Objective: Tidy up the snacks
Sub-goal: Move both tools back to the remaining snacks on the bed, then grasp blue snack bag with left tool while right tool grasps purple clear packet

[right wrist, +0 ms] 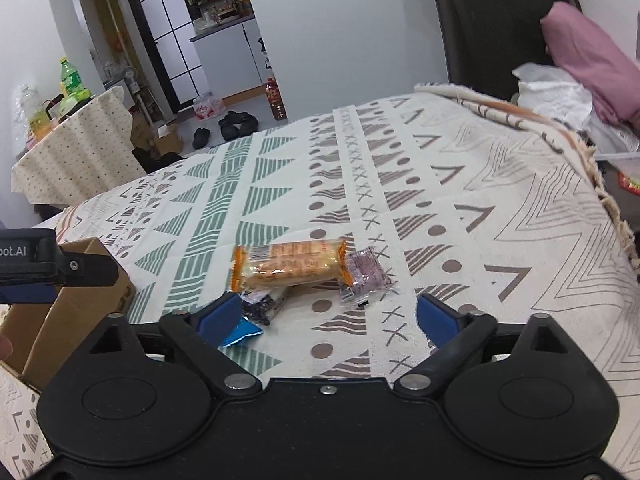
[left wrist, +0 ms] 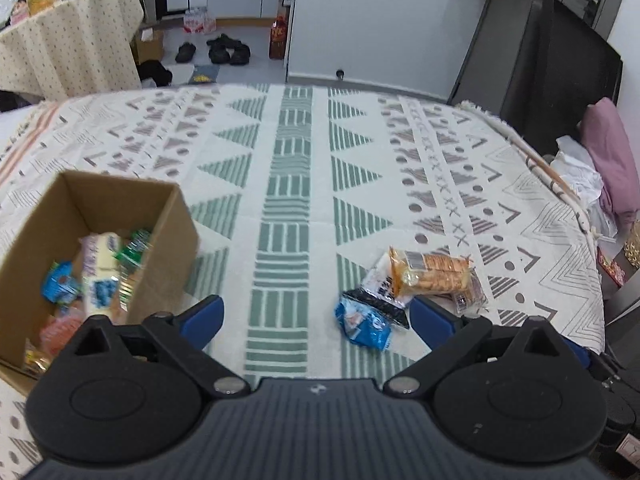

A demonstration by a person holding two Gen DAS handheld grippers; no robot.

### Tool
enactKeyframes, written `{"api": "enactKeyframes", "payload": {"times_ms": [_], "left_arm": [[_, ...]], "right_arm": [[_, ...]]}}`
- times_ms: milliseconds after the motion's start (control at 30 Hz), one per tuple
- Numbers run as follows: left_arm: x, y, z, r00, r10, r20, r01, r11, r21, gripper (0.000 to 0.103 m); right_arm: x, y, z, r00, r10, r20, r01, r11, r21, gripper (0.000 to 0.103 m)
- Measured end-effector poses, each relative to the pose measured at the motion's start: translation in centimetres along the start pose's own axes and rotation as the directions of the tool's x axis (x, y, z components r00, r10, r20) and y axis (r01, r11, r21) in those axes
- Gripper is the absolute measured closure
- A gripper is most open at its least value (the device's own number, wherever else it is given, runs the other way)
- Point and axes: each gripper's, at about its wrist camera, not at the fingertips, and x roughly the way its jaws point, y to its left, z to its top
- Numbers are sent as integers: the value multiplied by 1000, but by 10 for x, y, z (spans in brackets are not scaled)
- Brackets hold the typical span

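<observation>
Nearest the lens, the left gripper hangs with blue-padded jaws spread wide and empty above a patterned cream, green and grey cloth. At far left stands an open brown cardboard box holding wrapped snacks. Right of centre lie a blue snack packet, then an orange-ended cracker pack and a clear purple sachet. The right gripper is likewise spread, nothing between its pads.
</observation>
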Motion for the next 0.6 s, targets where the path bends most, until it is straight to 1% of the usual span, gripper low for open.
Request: {"api": "enactKeyframes", "payload": {"times_ms": [100, 167, 233, 467, 600], "left_arm": [[16, -6, -3, 1000, 8, -17, -9, 1000, -22, 7], [27, -9, -4, 999, 5, -34, -7, 999, -39, 14], [38, -12, -6, 999, 6, -50, -8, 999, -47, 18], [68, -19, -10, 996, -1, -86, -4, 998, -61, 33], [83, -21, -10, 994, -1, -105, -6, 998, -69, 35]], "right_arm": [[9, -4, -1, 1000, -11, -6, 11, 1000, -15, 17], [16, -7, -1, 1000, -4, -14, 3, 1000, -15, 20], [22, -9, -1, 1000, 5, -21, -5, 1000, -17, 22], [47, -11, 1, 999, -13, -32, 10, 996, -92, 27], [59, -11, 2, 999, -24, -35, 20, 992, -128, 28]]}}
